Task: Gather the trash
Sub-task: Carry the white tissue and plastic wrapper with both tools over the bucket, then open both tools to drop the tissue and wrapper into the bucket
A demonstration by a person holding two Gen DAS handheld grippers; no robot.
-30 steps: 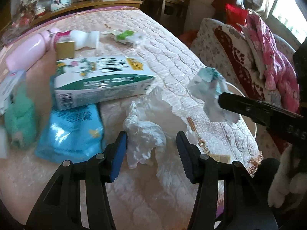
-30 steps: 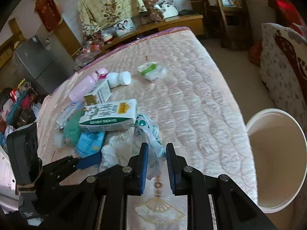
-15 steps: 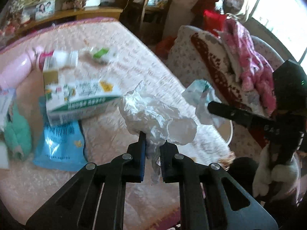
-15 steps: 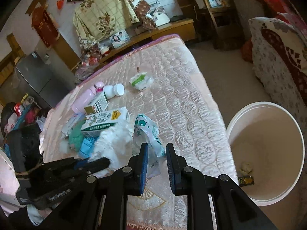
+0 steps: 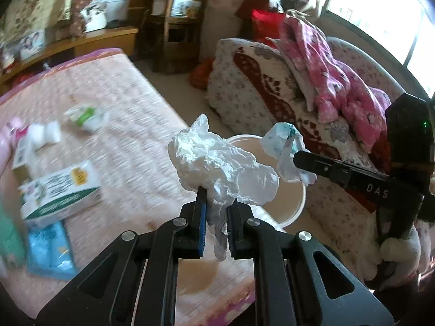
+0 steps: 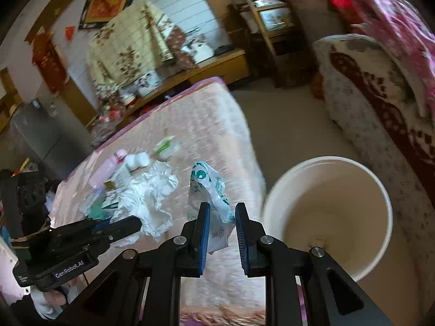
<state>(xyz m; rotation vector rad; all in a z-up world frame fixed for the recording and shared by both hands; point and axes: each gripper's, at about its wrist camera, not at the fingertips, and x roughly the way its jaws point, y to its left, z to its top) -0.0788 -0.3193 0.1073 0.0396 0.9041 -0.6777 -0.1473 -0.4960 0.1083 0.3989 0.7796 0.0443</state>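
Carrying: two pieces of trash held above the bed edge, near the white bucket.
Left gripper: pinching crumpled tissue.
Right gripper: pinching printed plastic bag, not yet dropped.
Remaining: milk carton, blue packet, bottles lie on bed.

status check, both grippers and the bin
Left gripper shut on crumpled white tissue. Right gripper holds printed plastic wrapper. White bucket open beside bed, nothing in between.
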